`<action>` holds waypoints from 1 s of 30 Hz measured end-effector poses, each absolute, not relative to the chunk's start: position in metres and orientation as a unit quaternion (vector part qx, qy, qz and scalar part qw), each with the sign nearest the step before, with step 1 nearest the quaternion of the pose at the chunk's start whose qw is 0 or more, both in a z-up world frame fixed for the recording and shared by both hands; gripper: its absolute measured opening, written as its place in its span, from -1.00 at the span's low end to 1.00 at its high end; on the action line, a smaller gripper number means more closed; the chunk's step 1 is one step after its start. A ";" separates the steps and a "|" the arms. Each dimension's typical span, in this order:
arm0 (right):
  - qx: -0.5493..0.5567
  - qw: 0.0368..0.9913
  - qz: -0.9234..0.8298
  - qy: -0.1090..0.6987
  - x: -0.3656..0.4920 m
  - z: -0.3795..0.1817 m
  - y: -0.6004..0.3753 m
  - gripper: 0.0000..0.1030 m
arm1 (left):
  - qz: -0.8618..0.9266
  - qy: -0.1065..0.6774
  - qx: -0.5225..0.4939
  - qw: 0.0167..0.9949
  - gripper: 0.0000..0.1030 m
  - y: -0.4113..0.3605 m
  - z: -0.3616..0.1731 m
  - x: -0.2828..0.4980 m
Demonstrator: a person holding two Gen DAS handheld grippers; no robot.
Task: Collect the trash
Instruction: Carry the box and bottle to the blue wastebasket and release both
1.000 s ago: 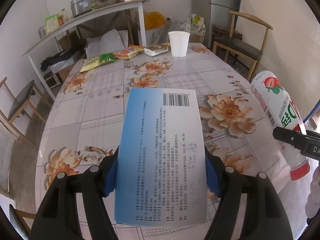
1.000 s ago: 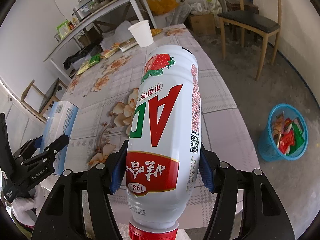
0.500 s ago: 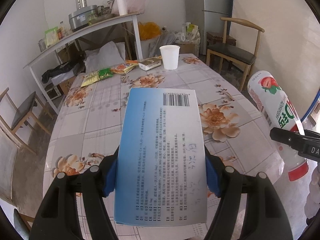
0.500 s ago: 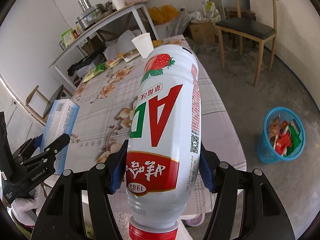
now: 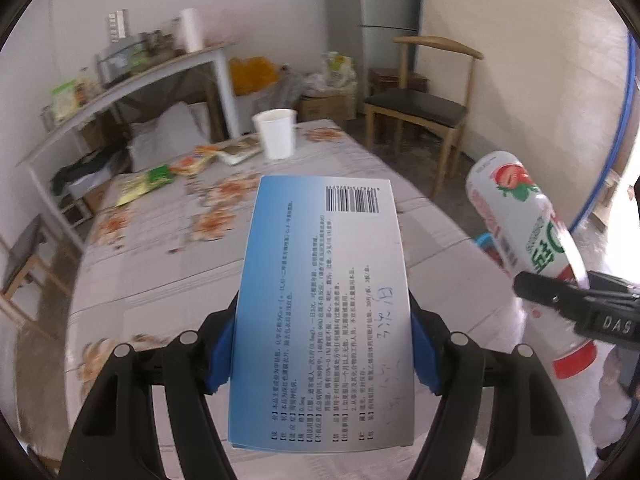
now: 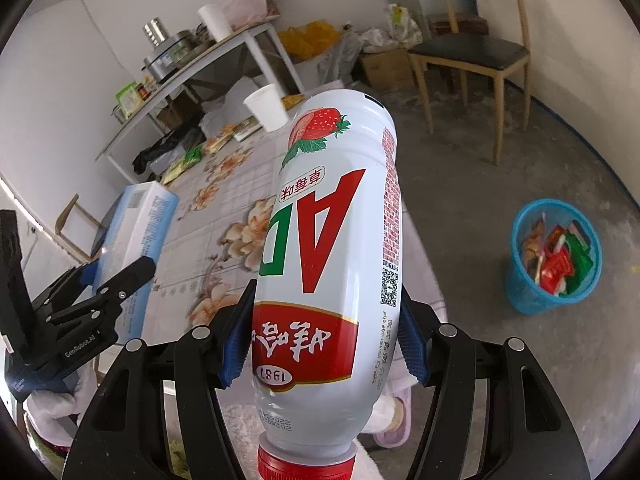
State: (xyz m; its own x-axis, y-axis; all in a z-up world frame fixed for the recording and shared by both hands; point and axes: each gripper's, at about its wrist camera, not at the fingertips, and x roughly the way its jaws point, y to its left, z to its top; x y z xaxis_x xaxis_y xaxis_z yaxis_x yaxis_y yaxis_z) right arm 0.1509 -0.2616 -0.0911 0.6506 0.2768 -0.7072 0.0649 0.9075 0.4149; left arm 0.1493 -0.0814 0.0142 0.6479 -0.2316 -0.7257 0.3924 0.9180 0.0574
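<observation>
My left gripper (image 5: 322, 354) is shut on a blue-and-white medicine box (image 5: 324, 300), held up above the near end of the floral table (image 5: 160, 256). My right gripper (image 6: 322, 344) is shut on a white AD bottle (image 6: 332, 248) with a strawberry and red cap, cap toward me. The bottle (image 5: 520, 240) also shows at the right of the left wrist view, the box (image 6: 136, 224) at the left of the right wrist view. A blue trash basket (image 6: 554, 256) with wrappers stands on the floor to the right of the table.
A white paper cup (image 5: 276, 134) and several snack wrappers (image 5: 160, 176) lie at the table's far end. A wooden chair (image 5: 424, 108) stands far right. A cluttered shelf table (image 5: 132, 84) stands behind. Another chair (image 5: 20, 264) is at left.
Both grippers have risen and pulled back from the table, still holding the box and the bottle. The table looks farther away and the trash basket shows more fully.
</observation>
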 end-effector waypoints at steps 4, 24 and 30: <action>0.238 0.882 0.047 0.403 0.143 -0.095 -0.282 0.15 | -0.215 0.394 0.118 0.886 0.34 -0.119 0.012 0.159; 0.467 0.778 -0.146 0.394 0.062 -0.211 -0.486 0.15 | -0.440 0.519 0.154 0.716 0.34 -0.403 -0.042 0.192; 0.512 0.742 -0.141 0.409 0.077 -0.253 -0.514 0.15 | -0.436 0.574 0.168 0.672 0.34 -0.466 -0.093 0.209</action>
